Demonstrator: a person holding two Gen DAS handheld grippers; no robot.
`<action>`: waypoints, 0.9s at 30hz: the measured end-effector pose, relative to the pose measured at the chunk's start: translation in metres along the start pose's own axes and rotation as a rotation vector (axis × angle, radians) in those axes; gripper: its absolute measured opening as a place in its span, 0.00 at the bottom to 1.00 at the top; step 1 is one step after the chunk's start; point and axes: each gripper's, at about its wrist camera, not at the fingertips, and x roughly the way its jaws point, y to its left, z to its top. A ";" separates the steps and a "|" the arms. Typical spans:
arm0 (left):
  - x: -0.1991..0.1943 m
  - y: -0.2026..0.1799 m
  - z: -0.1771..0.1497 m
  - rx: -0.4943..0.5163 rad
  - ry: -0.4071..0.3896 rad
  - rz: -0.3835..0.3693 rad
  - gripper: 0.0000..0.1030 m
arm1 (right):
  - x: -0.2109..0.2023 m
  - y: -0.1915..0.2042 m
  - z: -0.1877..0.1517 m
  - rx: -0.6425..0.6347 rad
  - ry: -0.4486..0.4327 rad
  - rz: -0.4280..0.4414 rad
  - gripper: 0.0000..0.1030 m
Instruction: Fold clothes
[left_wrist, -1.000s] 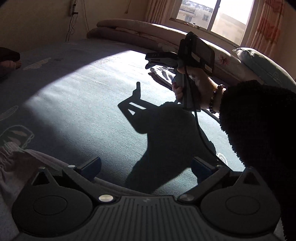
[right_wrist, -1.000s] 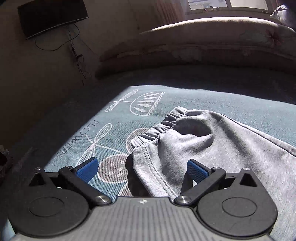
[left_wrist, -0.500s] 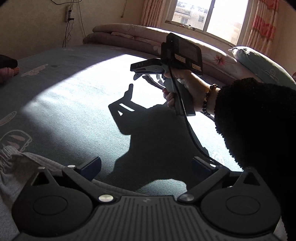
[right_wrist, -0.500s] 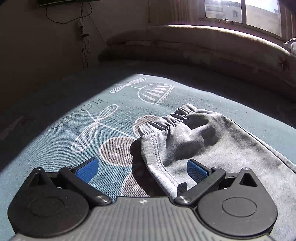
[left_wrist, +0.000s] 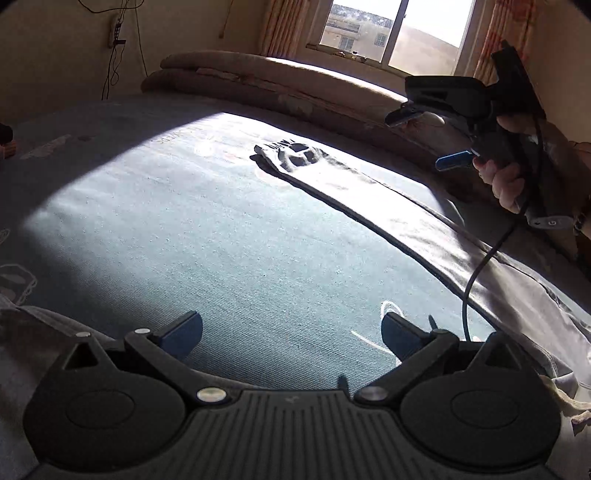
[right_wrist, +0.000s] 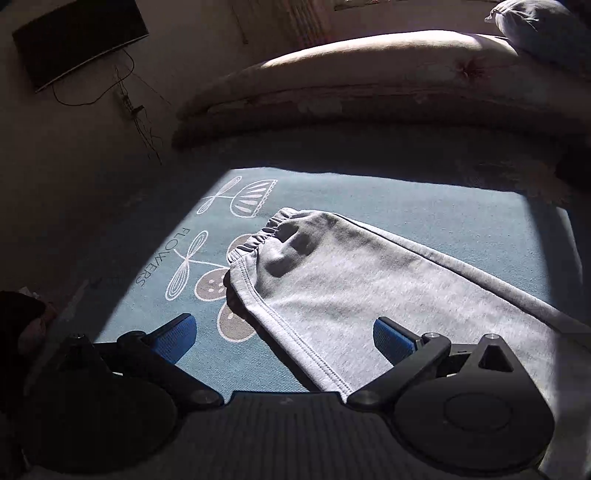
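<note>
1. Grey sweatpants (right_wrist: 362, 280) are laid flat on the teal bed sheet (right_wrist: 461, 214), elastic waistband at the far end, over the printed flower pattern.
2. Right gripper (right_wrist: 282, 334) is held above the near hem of the pants, jaws spread wide, nothing clamped.
3. Left gripper (left_wrist: 291, 332) is seen over bare sheet, jaws wide apart, empty.
4. The hand (left_wrist: 506, 177) on the right gripper's handle is seen in the left wrist view.

The right gripper (left_wrist: 424, 138) has swung rightward, uncovering the grey trousers (left_wrist: 291, 157).
</note>
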 end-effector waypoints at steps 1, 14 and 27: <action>-0.001 -0.001 0.000 -0.003 0.006 -0.014 0.99 | -0.024 -0.016 -0.001 -0.004 -0.019 -0.045 1.00; 0.016 -0.038 -0.009 0.054 0.037 -0.026 0.99 | -0.163 -0.266 -0.086 0.434 -0.097 -0.285 1.00; 0.036 -0.066 -0.019 0.144 0.086 -0.032 0.99 | -0.091 -0.320 -0.093 0.442 -0.076 -0.375 1.00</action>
